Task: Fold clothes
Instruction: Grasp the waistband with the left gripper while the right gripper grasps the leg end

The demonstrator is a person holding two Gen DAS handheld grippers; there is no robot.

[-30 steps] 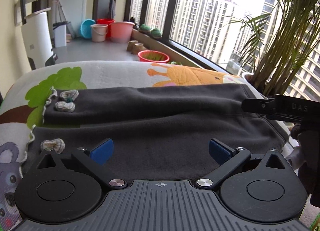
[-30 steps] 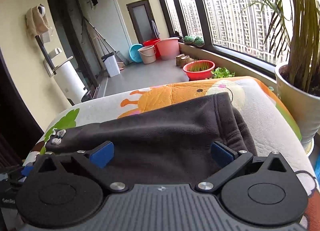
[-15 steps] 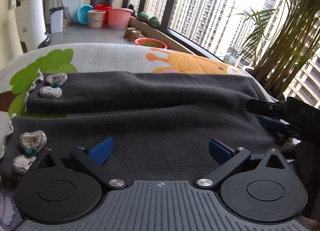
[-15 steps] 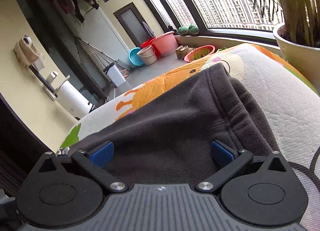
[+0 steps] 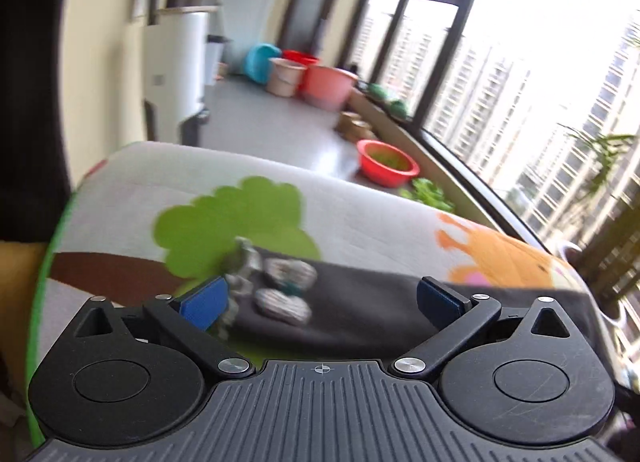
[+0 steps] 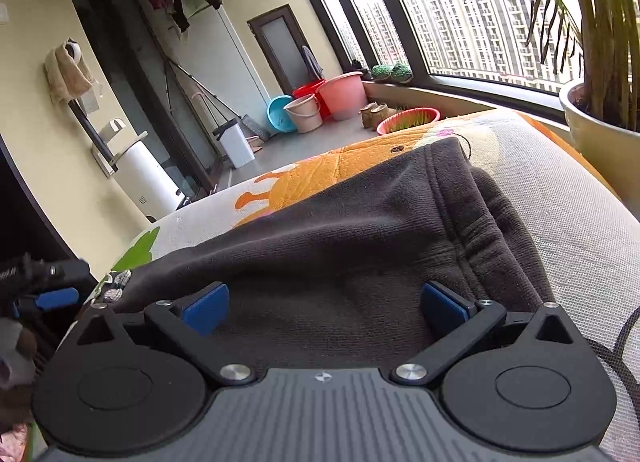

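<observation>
Dark grey trousers [image 6: 360, 246] lie folded lengthwise across a cartoon-print mat [image 6: 560, 198]. Their waistband end [image 6: 452, 182] sits at the right in the right wrist view. My right gripper [image 6: 324, 308] stands open just above the cloth near that end. In the blurred left wrist view the leg hems [image 5: 360, 294] with small beige bows [image 5: 282, 300] lie on the mat [image 5: 200, 182]. My left gripper [image 5: 320, 298] hangs open over those hems, its left pad [image 5: 204, 300] beside the lace trim. Nothing is held between either pair of fingers.
Plastic buckets and basins [image 6: 340, 96] stand on the balcony floor beyond the mat, with a red basin [image 5: 386, 162] closer. A large potted palm [image 6: 600, 130] stands at the right edge. A white bin [image 6: 236, 142] and a white cylinder [image 6: 144, 178] stand by the wall.
My left gripper has swung left and tilted, from the middle of the trousers to the hem end. My right gripper has stayed at the waistband end, slightly raised. Both remain open.
</observation>
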